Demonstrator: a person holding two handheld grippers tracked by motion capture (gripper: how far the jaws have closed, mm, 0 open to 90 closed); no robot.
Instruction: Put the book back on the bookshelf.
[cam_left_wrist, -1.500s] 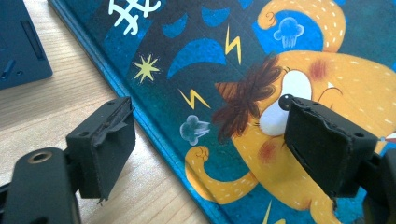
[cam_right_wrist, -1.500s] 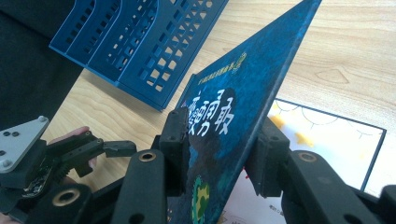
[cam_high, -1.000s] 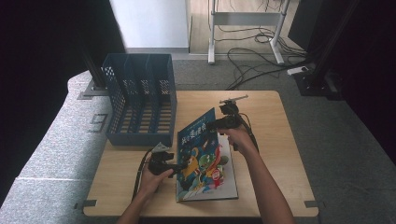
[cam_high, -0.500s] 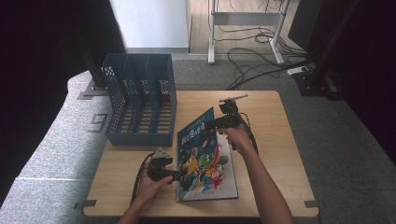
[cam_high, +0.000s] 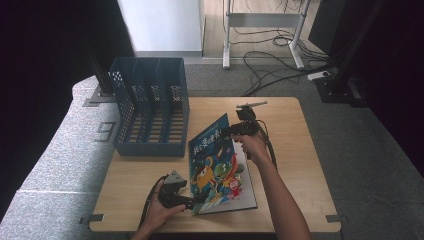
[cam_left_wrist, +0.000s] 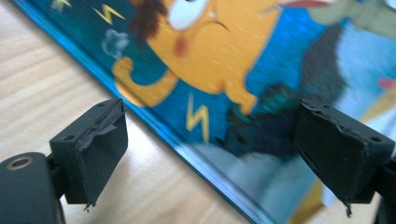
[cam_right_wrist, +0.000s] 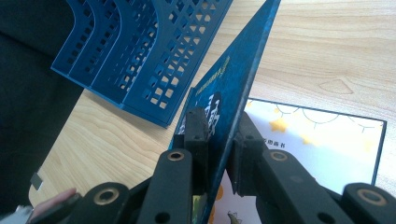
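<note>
Picture book (cam_high: 220, 170) lies near-centre on the wooden counter (cam_high: 300, 165), front cover (cam_right_wrist: 233, 88) raised w/ its far end tilted up. Right gripper (cam_right_wrist: 219, 140) has its jaws pinching that cover's edge; they've just closed the last bit onto it. Left gripper (cam_left_wrist: 210, 154) sits at the book's near-left corner, jaws spread wide and just been opening, the book's edge between them but pads not pressing.

Progress, my read: book is being opened, cover about halfway up; still left to fold it over flat, or maybe lift the book toward the blue file rack (cam_high: 150, 115) at far left.

Cover is glossy, stiff board, bright cartoon print; inside page pale w/ stars. Rack is perforated plastic, slotted. Counter light wood grain.
</note>
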